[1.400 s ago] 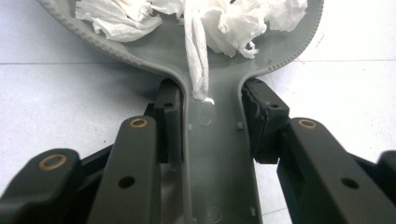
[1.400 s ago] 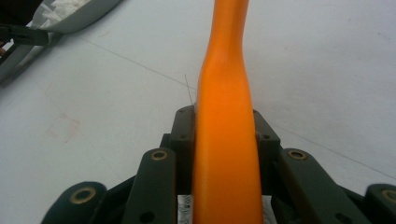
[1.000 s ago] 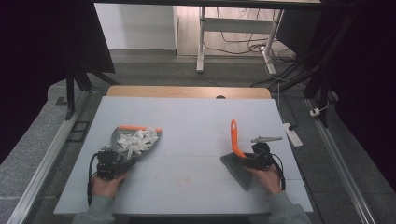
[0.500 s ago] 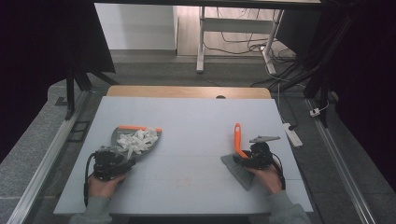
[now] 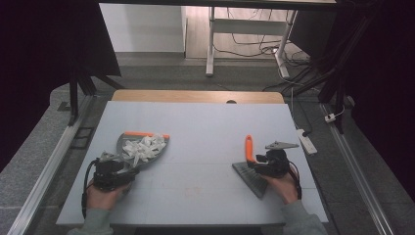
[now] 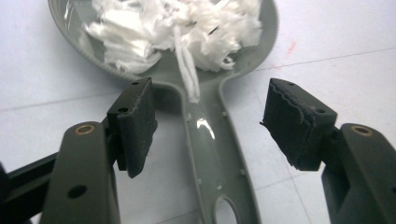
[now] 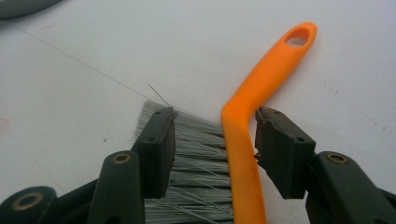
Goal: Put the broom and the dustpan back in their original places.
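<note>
A grey dustpan (image 5: 128,142) with an orange front lip lies at the table's left, heaped with white paper shreds (image 5: 142,147). My left gripper (image 5: 119,169) is open behind it. In the left gripper view the dustpan's handle (image 6: 208,140) runs between the jaws and touches neither, with the shreds (image 6: 177,28) just beyond. At the right lies a hand brush (image 5: 249,148) with an orange handle and grey bristles. My right gripper (image 5: 258,165) is open astride it: one jaw rests on the bristles (image 7: 196,154), the other stands just clear of the orange handle (image 7: 261,79).
A wooden strip (image 5: 195,96) borders the far edge of the pale table (image 5: 205,132). A white power strip (image 5: 304,141) lies on the floor past the right edge. Black frame posts (image 5: 73,93) stand off the left side.
The brush's orange handle, raised and curving upward before, now lies flat on the table pointing away. The right hand has shifted slightly. The left gripper and dustpan have barely moved.
</note>
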`<state>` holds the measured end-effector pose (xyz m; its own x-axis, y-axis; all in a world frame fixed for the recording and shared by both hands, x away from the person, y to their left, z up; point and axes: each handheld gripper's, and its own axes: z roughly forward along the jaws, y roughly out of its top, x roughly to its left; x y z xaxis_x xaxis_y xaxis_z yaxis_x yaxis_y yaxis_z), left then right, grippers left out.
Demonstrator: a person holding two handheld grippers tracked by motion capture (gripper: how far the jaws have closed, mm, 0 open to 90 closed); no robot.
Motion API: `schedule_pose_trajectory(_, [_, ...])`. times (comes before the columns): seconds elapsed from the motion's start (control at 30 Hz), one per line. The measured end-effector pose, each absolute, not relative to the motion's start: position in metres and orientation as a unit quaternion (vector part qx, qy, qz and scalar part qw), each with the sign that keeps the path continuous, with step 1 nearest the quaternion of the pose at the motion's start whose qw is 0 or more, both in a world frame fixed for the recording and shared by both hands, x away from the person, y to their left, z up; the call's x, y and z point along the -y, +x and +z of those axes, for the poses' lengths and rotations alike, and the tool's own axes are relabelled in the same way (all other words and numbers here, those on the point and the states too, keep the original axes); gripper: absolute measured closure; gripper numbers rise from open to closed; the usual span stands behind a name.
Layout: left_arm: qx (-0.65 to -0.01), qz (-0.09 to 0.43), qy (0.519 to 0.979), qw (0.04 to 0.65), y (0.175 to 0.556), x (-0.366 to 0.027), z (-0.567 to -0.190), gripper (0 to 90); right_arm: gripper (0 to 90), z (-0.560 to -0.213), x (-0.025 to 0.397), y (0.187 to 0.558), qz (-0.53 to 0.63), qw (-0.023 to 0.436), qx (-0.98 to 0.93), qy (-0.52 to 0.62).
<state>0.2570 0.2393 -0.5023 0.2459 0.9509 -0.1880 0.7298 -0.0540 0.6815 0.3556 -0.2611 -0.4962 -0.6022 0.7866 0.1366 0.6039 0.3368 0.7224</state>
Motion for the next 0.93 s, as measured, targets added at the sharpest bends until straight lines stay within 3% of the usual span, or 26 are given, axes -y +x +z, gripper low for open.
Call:
schedule_pose_trajectory(0.37, [-0.501, 0.115, 0.767, 0.384, 0.251, -0.233, -0.495, 37.6, 49.6, -0.491, 0.274, 0.337, 0.409, 0.116, -0.827, 0.367])
schedule_pose_trajectory(0.93, [-0.484, 0.099, 0.779, 0.386, 0.253, -0.235, -0.5, 37.9, 49.6, -0.489, 0.285, 0.318, 0.427, 0.146, -0.835, 0.315])
